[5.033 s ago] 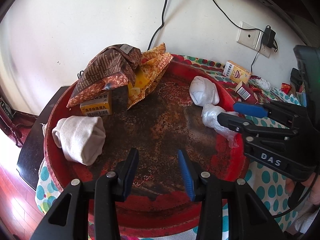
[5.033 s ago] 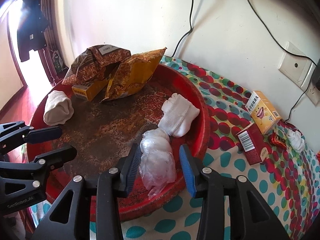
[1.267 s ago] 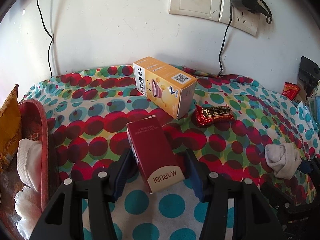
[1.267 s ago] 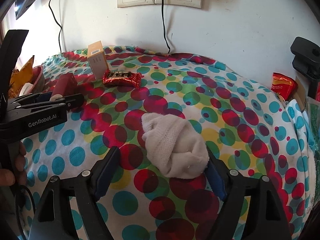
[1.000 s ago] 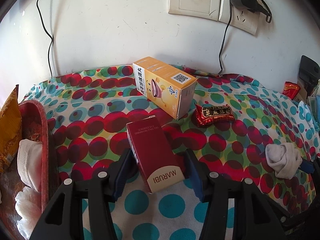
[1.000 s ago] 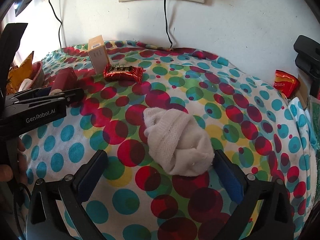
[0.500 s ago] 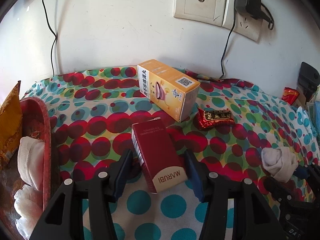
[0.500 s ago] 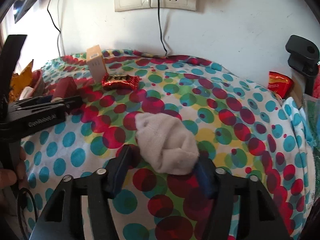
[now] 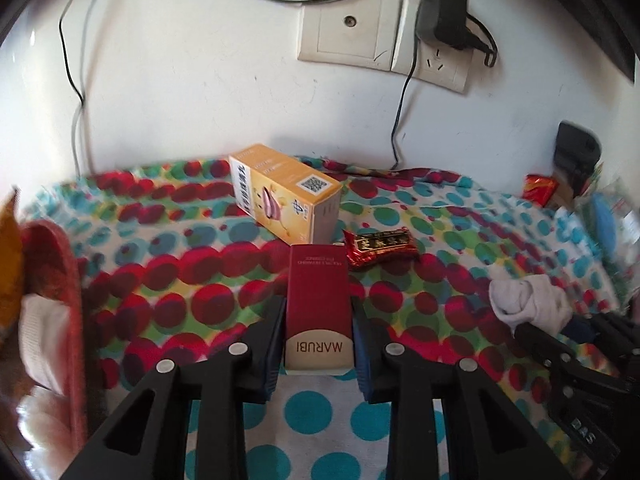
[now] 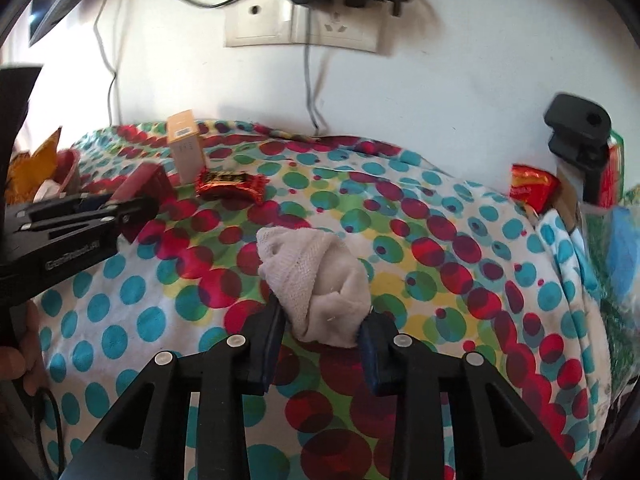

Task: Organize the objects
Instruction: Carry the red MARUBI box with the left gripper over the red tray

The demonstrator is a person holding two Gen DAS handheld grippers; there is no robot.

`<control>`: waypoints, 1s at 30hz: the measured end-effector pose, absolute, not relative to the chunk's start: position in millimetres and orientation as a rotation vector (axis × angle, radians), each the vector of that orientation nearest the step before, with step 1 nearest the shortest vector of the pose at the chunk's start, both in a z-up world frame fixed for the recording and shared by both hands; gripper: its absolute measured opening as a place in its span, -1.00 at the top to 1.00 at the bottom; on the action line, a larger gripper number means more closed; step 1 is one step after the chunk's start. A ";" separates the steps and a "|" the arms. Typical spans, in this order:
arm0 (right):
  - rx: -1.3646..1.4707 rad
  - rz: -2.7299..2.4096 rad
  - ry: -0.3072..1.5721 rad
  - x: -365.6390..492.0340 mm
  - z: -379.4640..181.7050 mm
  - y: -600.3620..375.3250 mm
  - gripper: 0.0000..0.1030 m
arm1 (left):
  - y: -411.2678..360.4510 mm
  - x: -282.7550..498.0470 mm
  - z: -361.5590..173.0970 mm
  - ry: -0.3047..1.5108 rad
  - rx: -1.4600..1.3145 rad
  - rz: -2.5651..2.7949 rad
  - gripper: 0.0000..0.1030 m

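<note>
While fingers (image 9: 318, 340) clamp the red box (image 9: 318, 300), yellow carton (image 9: 286, 194) touches it; right fingers (image 10: 322, 340) pinch sock (image 10: 316, 284).

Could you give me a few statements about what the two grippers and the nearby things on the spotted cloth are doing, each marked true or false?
1. The left gripper is shut on the dark red box. True.
2. The right gripper hangs open over bare cloth. False: it is shut on the rolled white sock.
3. The yellow box lies beyond the dark red box, nearer the wall. True.
4. The red candy wrapper lies inside the red tray. False: it lies on the spotted cloth, right of the yellow box.
5. A black charger is plugged into the wall socket. True.
</note>
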State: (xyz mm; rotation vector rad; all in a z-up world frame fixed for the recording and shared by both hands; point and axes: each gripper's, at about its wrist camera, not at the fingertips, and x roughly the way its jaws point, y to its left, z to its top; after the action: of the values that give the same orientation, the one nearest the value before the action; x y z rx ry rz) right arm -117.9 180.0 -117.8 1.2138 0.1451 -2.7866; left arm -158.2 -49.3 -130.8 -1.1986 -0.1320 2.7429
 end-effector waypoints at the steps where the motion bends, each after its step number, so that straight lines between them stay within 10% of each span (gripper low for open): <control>1: 1.215 -2.793 0.129 -118.1 -117.6 182.6 0.39 | -52.0 -159.4 -131.0 -0.167 -1.223 2.722 0.42; 30: 1.147 -2.831 0.107 -109.9 -110.0 183.7 0.35 | -151.0 -83.8 -51.7 -0.082 -1.244 2.839 0.42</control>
State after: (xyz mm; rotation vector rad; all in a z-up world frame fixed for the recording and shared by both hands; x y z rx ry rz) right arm -109.9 183.7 -110.0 1.1469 0.1068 -2.8312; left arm -83.8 -151.0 -51.7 -1.2444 -0.0822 2.8390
